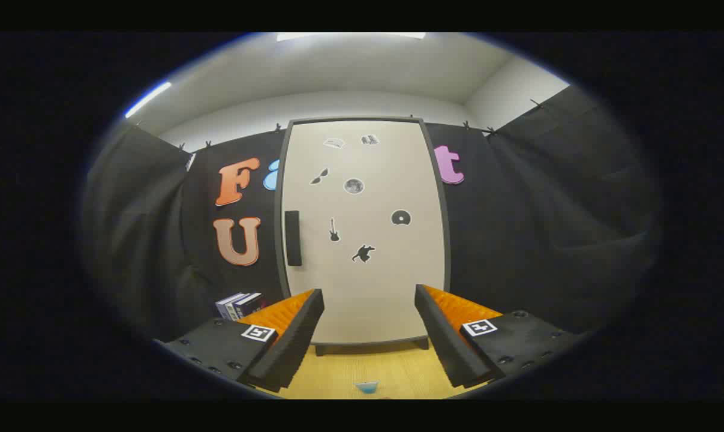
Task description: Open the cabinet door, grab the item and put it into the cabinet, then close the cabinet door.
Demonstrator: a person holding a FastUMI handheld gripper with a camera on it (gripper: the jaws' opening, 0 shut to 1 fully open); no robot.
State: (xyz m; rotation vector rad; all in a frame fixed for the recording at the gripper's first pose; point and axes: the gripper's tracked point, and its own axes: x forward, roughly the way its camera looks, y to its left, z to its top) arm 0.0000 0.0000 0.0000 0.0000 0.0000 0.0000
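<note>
A tall cabinet [364, 240] with a pale door in a dark frame stands straight ahead, beyond my fingers. The door is closed and carries several small dark stickers. A black vertical handle [293, 238] sits on its left side at mid height. My gripper [369, 297] is open, fingers spread wide with nothing between them, held well back from the door. A small light-blue item [366, 387] lies on the wooden tabletop [362, 369] between and below the fingers, only partly seen.
Several books [240, 305] stand at the cabinet's left, behind my left finger. Black cloth walls close in on both sides and behind the cabinet. The cabinet rests on short feet on the tabletop.
</note>
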